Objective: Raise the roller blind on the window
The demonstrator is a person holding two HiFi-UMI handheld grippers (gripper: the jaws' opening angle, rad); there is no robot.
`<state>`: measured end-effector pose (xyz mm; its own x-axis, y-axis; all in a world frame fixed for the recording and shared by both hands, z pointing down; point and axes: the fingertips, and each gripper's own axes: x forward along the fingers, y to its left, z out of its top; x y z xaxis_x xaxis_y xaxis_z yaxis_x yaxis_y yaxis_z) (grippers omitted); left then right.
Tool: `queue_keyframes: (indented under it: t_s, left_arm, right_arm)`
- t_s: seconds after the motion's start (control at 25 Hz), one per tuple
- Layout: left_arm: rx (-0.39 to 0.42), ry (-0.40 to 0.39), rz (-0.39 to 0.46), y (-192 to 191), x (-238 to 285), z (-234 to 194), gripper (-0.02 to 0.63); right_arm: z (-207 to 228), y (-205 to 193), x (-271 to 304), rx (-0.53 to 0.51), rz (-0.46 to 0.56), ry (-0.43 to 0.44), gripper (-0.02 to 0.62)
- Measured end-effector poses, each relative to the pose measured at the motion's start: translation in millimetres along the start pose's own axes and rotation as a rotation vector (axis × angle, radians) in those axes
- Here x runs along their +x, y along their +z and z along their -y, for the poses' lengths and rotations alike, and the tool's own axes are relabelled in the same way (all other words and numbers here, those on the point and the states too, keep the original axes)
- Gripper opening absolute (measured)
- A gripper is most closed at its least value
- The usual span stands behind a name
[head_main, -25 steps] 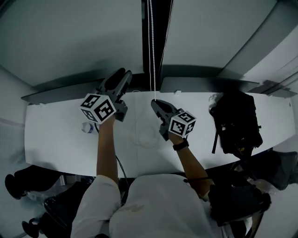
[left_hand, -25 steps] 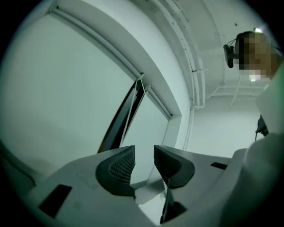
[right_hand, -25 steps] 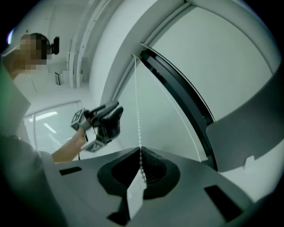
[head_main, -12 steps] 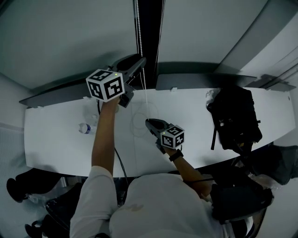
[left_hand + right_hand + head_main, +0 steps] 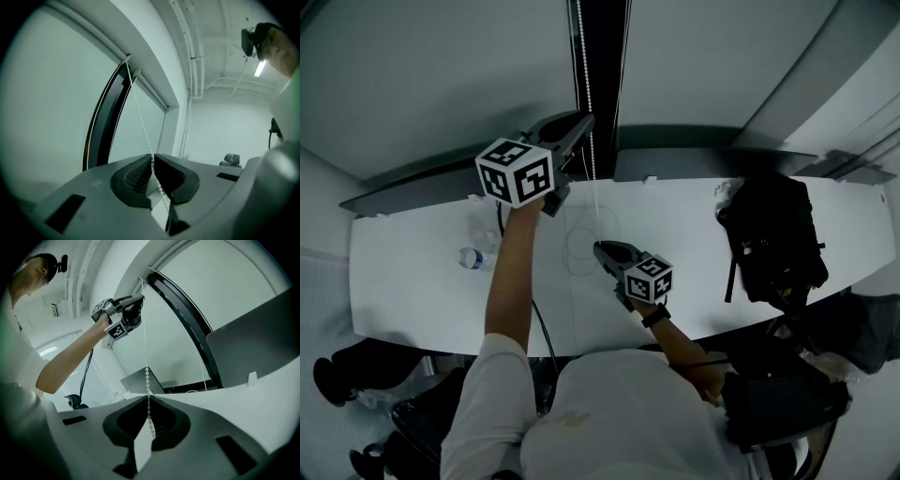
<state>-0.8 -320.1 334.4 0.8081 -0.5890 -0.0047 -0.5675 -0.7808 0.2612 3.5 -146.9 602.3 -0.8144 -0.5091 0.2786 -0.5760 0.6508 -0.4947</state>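
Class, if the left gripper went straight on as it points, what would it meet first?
The left gripper, shut on the bead chain, would probably meet the roller blind beside the dark window gap; depth unclear.

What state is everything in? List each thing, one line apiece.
left gripper, shut on the bead chain.
right gripper, shut on the same bead chain, lower down.
bead chain, stretched straight between the two grippers.
roller blind, lowered.
backpack, lying on the table.
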Motion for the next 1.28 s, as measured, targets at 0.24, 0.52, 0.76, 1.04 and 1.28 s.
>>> queue_keyframes:
  t_s: [0.24,0.52,0.76,1.04,1.28]
  left_arm:
    - [0.007,0.024,-0.062,-5,6,-5,0.015]
    - [-0.035,0.051,-0.093,-9,12,-11,0.038]
    - [-0.162,0.018,0.05,-2,3,-6,0.005]
    - [0.1,0.157,0.111,9,-23,9,0.003]
    - [0.181,0.219,0.086,12,-32,12,0.003]
  right_arm:
    - [-2,0,1,-0.014,-0.002,-0.003,0.008]
    - [3,-2,0,-0.019,-0.006,-0.015,0.008]
    - [10,1,-4,0.015,0.026,-0.021,0.008]
    - [5,4,-5,0.004,0.041,0.021,0.008]
    - [-1,-28,-9,0.012,-0.08,0.104,0.008]
